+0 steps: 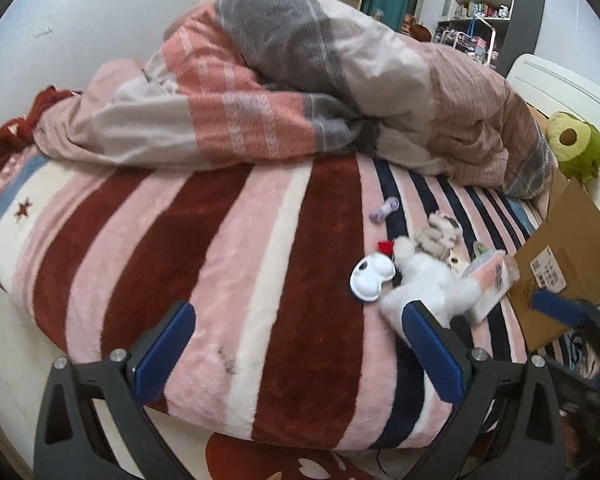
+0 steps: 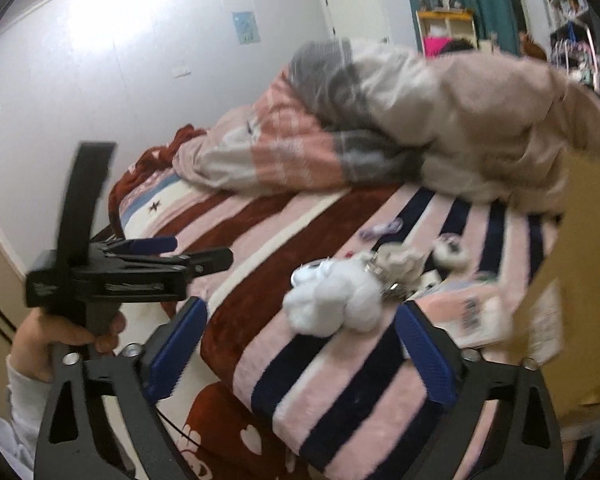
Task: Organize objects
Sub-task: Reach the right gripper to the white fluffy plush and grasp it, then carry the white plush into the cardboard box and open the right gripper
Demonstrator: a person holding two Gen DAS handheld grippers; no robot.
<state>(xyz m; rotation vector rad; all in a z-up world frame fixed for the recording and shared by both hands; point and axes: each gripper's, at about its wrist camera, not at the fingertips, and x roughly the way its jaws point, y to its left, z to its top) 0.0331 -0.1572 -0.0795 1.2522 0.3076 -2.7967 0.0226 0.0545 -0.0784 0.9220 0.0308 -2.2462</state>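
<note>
1. The left gripper [image 1: 296, 344] is spread wide above the near edge of the bed [image 1: 308, 320]; nothing lies between its blue pads [image 1: 164, 350]. In the right wrist view it shows from the side [image 2: 204, 254], held by a hand [image 2: 66, 334].
2. The right gripper [image 2: 300, 350] is also spread, with only the striped blanket [image 2: 340, 380] between its pads. It pinches nothing.
3. The task's things lie in a loose cluster on the blanket, toward the right side of the bed:
   - a white plush [image 2: 334, 300], just beyond the right gripper's fingertips and apart from them;
   - a white lid-like piece [image 1: 370, 278], touching the plush on its left;
   - a striped grey plush [image 1: 438, 236], just behind the white plush;
   - a pink packet [image 1: 488, 280], between the plush and the box;
   - a small purple item [image 1: 384, 210], farther back and apart from the rest.
4. A cardboard box [image 1: 560, 264] stands at the right edge of the bed, its flap open, touching the packet.
5. A bunched duvet [image 1: 300, 92] covers the far half of the bed. A green plush [image 1: 576, 146] sits beyond the box.
6. The right wrist view is motion-blurred; fine detail of the cluster cannot be told there.
</note>
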